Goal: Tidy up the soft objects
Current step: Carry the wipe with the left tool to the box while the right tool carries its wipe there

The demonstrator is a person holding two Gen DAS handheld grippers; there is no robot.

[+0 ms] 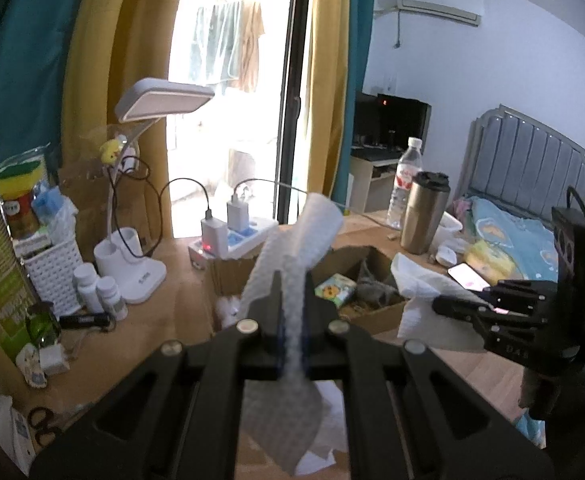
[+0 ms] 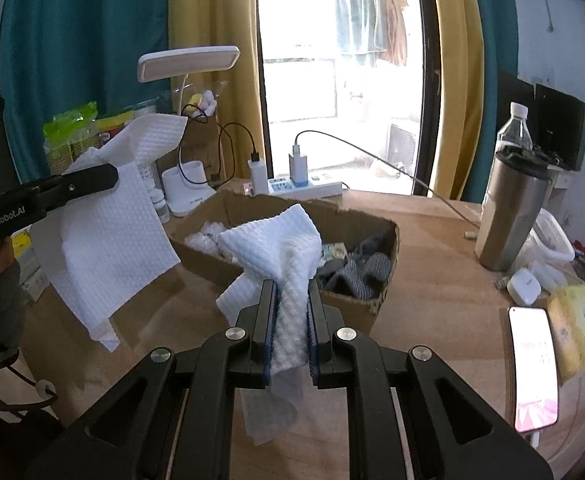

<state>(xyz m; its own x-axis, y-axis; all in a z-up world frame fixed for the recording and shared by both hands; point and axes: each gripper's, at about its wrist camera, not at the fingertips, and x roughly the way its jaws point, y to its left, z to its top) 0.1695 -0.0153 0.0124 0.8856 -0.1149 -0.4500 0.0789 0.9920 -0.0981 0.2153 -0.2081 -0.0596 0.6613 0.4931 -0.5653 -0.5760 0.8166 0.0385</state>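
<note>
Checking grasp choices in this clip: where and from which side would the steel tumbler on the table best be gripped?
Grip the steel tumbler around its plain cylindrical body, below the black lid, coming in level from the open table side in front. It stands upright, and the water bottle crowds it from behind.

Both matte black two-finger grippers, left gripper and right gripper, carry silver round screws, blue-edged pads; white "GenRobot.AI" lettering marks one.
</note>
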